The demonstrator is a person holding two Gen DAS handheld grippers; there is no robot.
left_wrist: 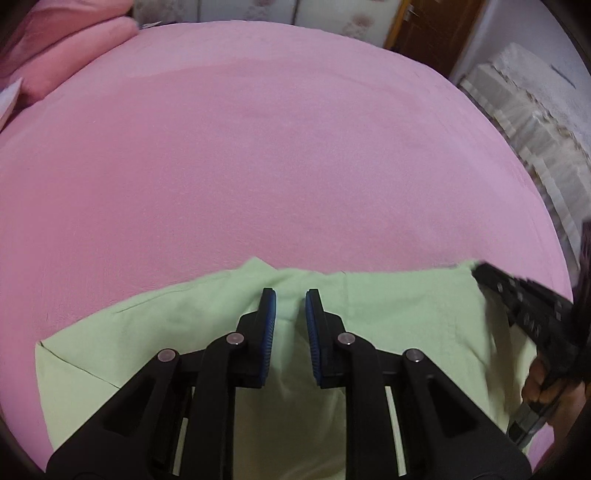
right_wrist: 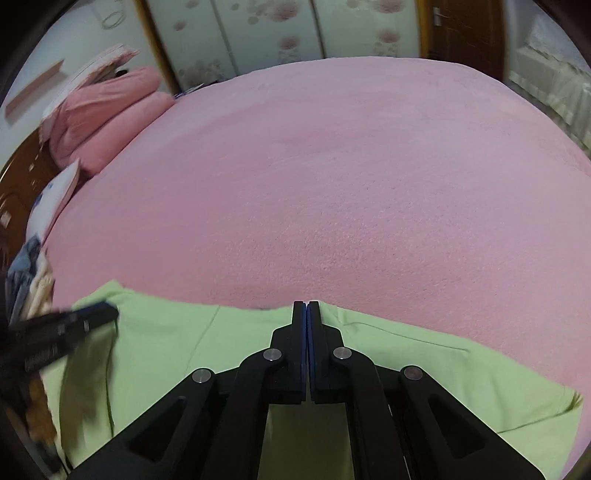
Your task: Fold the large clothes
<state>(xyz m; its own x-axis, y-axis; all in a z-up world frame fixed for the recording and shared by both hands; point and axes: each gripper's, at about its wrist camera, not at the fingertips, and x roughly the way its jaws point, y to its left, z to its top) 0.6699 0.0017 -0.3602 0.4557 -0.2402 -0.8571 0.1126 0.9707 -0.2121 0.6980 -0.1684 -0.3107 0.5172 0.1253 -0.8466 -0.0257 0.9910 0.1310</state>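
A light green garment (left_wrist: 184,314) (right_wrist: 406,350) lies spread on the near part of a pink bed (left_wrist: 295,147) (right_wrist: 332,184). My left gripper (left_wrist: 290,295) is over its far edge, and a ridge of green cloth sits in the narrow gap between its blue pads. In the right wrist view this left gripper (right_wrist: 110,310) is blurred at the garment's left corner. My right gripper (right_wrist: 306,304) has its jaws pressed together at the garment's far edge. The left wrist view shows this right gripper (left_wrist: 480,273) at the garment's right corner, held by a hand (left_wrist: 543,384). Cloth under both grippers is shadowed.
Pink pillows (left_wrist: 74,44) (right_wrist: 107,107) lie at the bed's far left. A flowered wardrobe (right_wrist: 258,29) and a brown door (left_wrist: 436,29) stand beyond the bed. A heap of clothes (right_wrist: 29,273) sits off the bed's left side. The bed's right edge drops off near a pale cover (left_wrist: 517,110).
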